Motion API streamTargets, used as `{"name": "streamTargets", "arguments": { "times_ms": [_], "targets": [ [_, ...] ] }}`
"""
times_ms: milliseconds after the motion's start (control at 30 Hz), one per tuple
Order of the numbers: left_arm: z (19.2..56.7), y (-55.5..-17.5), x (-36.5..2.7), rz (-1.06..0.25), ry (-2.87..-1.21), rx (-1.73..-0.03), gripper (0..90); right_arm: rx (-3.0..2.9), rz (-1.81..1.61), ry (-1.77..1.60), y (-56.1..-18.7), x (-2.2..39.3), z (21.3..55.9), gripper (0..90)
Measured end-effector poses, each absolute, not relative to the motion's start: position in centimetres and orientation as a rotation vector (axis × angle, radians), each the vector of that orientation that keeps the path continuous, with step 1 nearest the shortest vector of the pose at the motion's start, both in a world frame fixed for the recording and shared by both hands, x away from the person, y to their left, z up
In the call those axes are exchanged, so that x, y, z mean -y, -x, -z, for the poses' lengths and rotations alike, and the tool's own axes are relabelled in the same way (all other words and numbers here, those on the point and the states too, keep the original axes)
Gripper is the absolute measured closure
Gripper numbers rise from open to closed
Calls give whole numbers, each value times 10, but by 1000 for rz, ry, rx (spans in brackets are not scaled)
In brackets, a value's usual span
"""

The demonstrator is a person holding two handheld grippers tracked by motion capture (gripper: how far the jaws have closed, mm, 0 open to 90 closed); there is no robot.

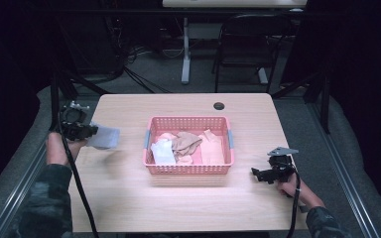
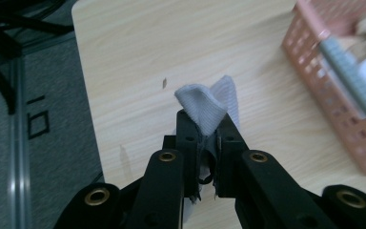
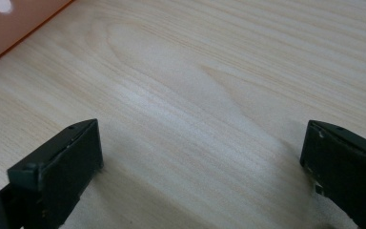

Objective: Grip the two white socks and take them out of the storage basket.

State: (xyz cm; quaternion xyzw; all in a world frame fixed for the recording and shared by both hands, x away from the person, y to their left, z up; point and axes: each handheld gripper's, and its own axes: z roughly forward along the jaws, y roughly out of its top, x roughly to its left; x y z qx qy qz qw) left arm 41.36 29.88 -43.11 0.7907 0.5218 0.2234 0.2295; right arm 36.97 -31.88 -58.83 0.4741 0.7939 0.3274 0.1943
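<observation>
- L tool point(image 2: 205, 143) pinches grey cloth point(image 2: 209, 107), lifted above bench point(image 1: 129, 198), left of pink basket point(image 1: 188, 169).
- R tool point(image 3: 202, 162) jaws wide apart, low over bare bench beside basket.
- Basket holds folded cloths point(image 1: 186, 146).

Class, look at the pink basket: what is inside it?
The pink basket holds a heap of cloth pieces: a white one, a tan one and pale pink ones. Anything beneath them is covered.

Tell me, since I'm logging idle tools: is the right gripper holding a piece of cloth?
No, the right gripper stands wide open over bare table, nothing between its jaws.
</observation>
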Motion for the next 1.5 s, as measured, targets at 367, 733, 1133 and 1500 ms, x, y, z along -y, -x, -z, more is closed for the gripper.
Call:
{"name": "streamTargets", "arguments": {
  "times_ms": [367, 733, 1133, 1500],
  "targets": [
    [497, -423, -297, -456, -2189, -1532, 836, -2229, -921, -1330, -369, 319, 588, 0],
    [539, -423, -305, -361, -2148, -1626, 836, -2232, -924, -1328, -370, 319, 588, 0],
    [551, -422, -311, -297, -2090, -1612, 809, -2232, -924, -1328, -370, 319, 588, 0],
    [504, -411, -311, -380, -2029, -1486, 266, -2231, -922, -1328, -370, 319, 588, 0]
  ]
}}
